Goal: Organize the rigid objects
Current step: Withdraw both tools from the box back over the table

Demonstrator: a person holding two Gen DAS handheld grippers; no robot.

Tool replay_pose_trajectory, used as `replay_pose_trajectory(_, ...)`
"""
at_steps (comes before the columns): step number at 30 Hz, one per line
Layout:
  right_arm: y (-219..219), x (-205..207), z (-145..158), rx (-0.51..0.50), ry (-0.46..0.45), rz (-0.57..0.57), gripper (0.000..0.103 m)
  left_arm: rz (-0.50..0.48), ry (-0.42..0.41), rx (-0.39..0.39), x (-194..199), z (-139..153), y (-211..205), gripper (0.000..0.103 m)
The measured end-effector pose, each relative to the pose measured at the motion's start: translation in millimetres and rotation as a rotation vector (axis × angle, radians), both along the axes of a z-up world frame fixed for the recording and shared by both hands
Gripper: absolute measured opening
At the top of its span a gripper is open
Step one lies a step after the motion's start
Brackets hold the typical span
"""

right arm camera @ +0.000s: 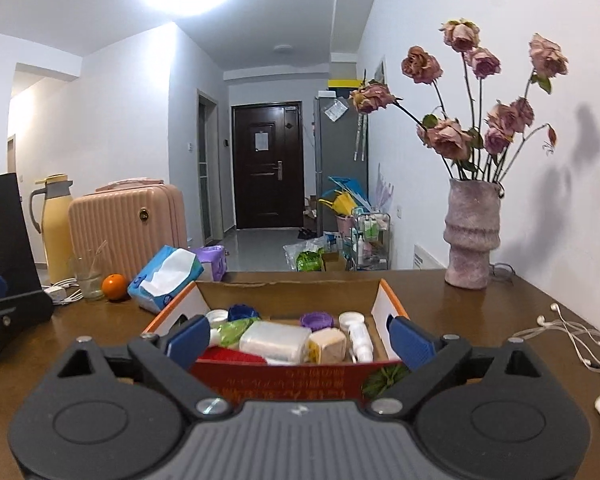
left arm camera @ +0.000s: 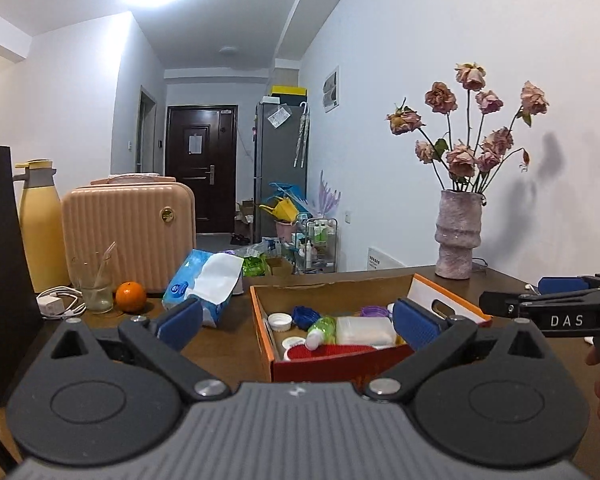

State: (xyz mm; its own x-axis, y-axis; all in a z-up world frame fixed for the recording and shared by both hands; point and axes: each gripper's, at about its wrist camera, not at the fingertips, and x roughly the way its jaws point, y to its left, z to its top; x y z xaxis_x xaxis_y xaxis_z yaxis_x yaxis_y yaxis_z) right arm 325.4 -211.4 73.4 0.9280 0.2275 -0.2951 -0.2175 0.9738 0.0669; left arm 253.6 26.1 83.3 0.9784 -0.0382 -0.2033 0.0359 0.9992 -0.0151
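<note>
Both grippers hang above the near edge of the table [right arm camera: 500,308], facing a cardboard box [right arm camera: 296,376] that sits just ahead of them.

Left gripper [left arm camera: 296,320]: jaws wide apart, nothing between them. The box [left arm camera: 340,364] lies ahead and slightly right of its centre line; its right pad [left arm camera: 414,322] overlaps the box's near right corner in view.

Right gripper [right arm camera: 296,336]: jaws wide apart, nothing held. The box lies squarely between its two pads in view, apart from them.

Box contents: clear tub [right arm camera: 276,342], purple lid [right arm camera: 318,320], blue lid [right arm camera: 242,312], white caps [right arm camera: 352,319], green bottle [left arm camera: 322,330], white bottle [right arm camera: 360,340], a red item [right arm camera: 230,357] at the near wall.

Left of the box on the table: tissue pack [right arm camera: 166,274], orange [right arm camera: 115,286], glass [right arm camera: 89,280], charger cable [right arm camera: 62,292]. Far right corner: vase [right arm camera: 472,236] of dried roses. Earphones [right arm camera: 572,336] lie right of the box, well apart from it.
</note>
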Motion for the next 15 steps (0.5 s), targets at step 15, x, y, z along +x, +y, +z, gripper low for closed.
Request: replay_pose_trajectory(15,2.5,-135.7,-36.4,-0.051,-0.027,0.064,0.098,0.113,0.027,-0.103,-121.7,-48.3,24.2,0.103)
